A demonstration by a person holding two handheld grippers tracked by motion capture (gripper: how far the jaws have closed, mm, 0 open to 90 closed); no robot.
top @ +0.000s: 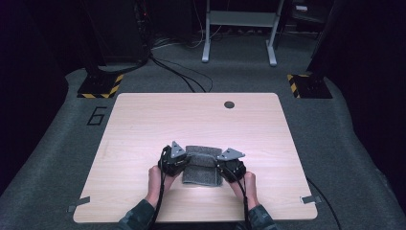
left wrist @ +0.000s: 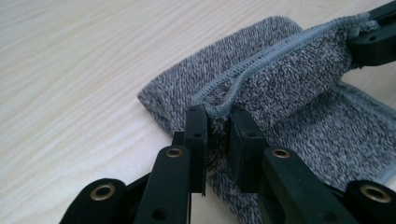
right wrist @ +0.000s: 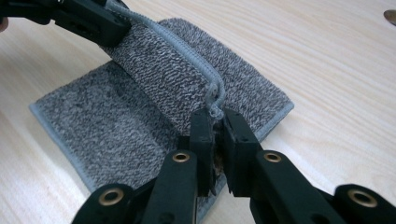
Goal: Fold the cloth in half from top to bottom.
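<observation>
Your left gripper (left wrist: 217, 123) has its jaws nearly closed, pinching one corner of the grey towel (top: 201, 165). Your right gripper (right wrist: 215, 122) does the same at the opposite corner. The towel lies on the wooden table (top: 143, 124) near your edge, its held hem lifted and stretched between the two grippers.

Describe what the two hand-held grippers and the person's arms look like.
Each hand-held gripper, left and right, is black, topped by a grey three-cornered plate, with a black cable trailing back along the forearm. Up close, the jaws are flat black blocks on linkage arms with brass-coloured rivets. The sleeves are a dark plaid.
</observation>
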